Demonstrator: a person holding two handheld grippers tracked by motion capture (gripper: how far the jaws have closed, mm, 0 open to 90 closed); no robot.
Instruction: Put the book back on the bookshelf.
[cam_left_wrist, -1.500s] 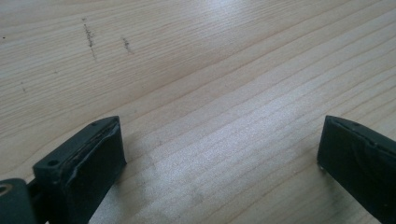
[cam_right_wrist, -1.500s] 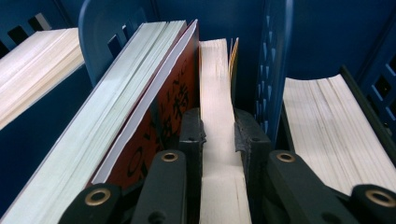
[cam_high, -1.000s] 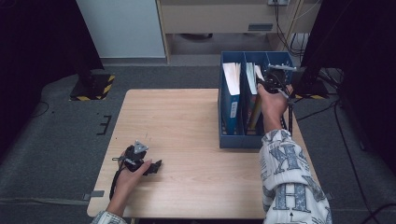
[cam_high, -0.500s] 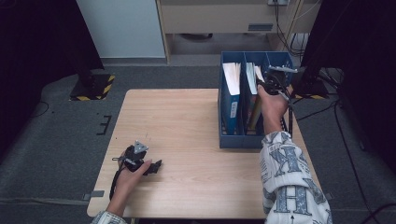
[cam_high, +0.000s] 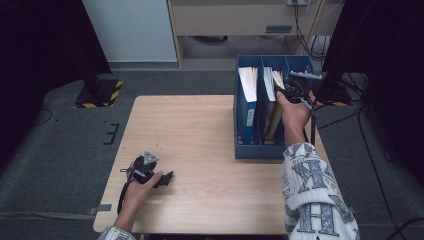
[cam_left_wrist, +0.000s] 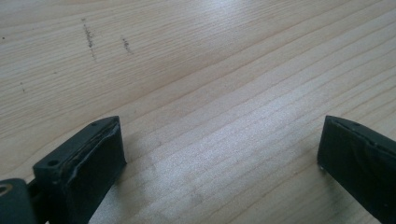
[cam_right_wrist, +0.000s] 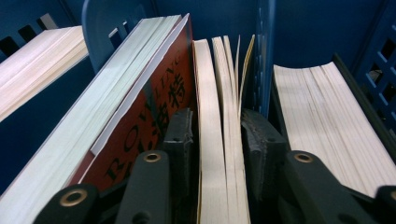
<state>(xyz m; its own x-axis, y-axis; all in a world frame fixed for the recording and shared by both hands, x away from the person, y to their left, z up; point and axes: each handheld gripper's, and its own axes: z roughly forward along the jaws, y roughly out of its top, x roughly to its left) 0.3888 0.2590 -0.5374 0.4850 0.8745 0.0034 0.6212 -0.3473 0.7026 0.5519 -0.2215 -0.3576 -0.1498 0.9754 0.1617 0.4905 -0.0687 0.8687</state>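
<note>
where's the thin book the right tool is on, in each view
High view: thin book in the blue rack's middle slot, upper right, by the right tool.
Right gripper view: bottom centre, between the jaws, beside the red book.
Left gripper view: table and open jaws.
Shared landmark: blue rack.

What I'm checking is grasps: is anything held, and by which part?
Nothing is gripped. The right gripper, its jaws having just been opening, straddles the thin book at its top edge; the left gripper is open, empty.

- Table (cam_high: 210, 150): pale wood, matt, fine straight grain.
- File box (cam_high: 247, 150): blue plastic, smooth.
- Red book (cam_right_wrist: 154, 107): glossy cover, paper pages.
- Right gripper (cam_right_wrist: 217, 154) pads: black, matt, rubbery.
</note>
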